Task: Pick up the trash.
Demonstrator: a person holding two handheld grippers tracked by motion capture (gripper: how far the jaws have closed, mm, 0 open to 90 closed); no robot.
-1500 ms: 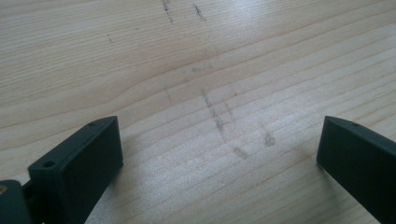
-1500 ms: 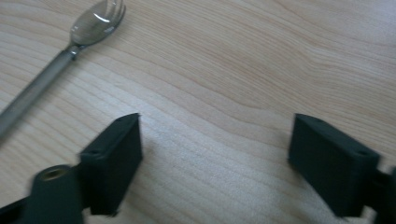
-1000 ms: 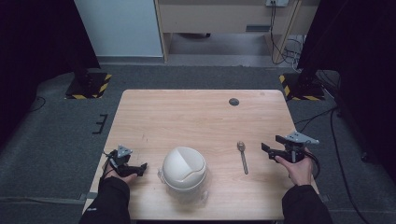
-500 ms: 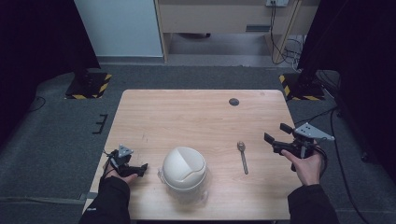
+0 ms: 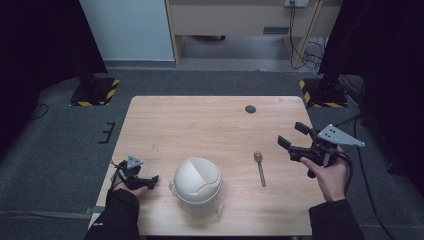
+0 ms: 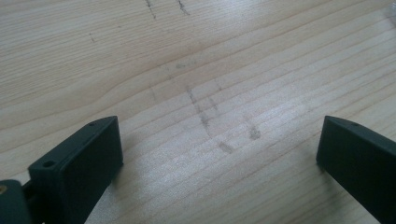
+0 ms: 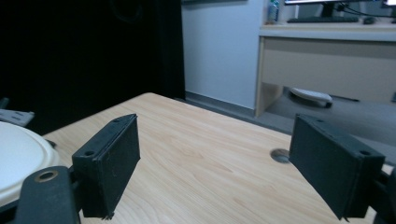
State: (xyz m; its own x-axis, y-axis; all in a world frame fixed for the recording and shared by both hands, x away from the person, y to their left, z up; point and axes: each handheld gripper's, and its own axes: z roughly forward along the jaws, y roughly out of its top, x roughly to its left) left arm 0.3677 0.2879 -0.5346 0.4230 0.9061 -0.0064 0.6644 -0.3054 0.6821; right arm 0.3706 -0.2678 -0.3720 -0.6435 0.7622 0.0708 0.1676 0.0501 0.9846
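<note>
A white domed bowl (image 5: 196, 180) lies upside down near the front of the wooden table (image 5: 200, 130); its rim shows at the left of the right gripper view (image 7: 18, 154). A metal spoon (image 5: 260, 167) lies to its right. My right gripper (image 5: 291, 134) hangs above the table's right edge, to the right of the spoon and pointing left over the table. Its jaws have just been opening and stand wide apart (image 7: 219, 154) with nothing between them. My left gripper (image 5: 147, 179) rests at the front left, left of the bowl, open over bare wood (image 6: 215, 144).
A dark round grommet (image 5: 250, 109) sits in the tabletop near the far edge, also ahead of the right jaws (image 7: 280, 155). Black stands with yellow-striped bases (image 5: 92, 92) flank the table on grey carpet. A wooden desk (image 5: 240, 20) stands beyond.
My right hand has lifted its gripper off the table and drifted right, jaws spreading slightly. The left gripper, bowl and spoon have stayed put.
</note>
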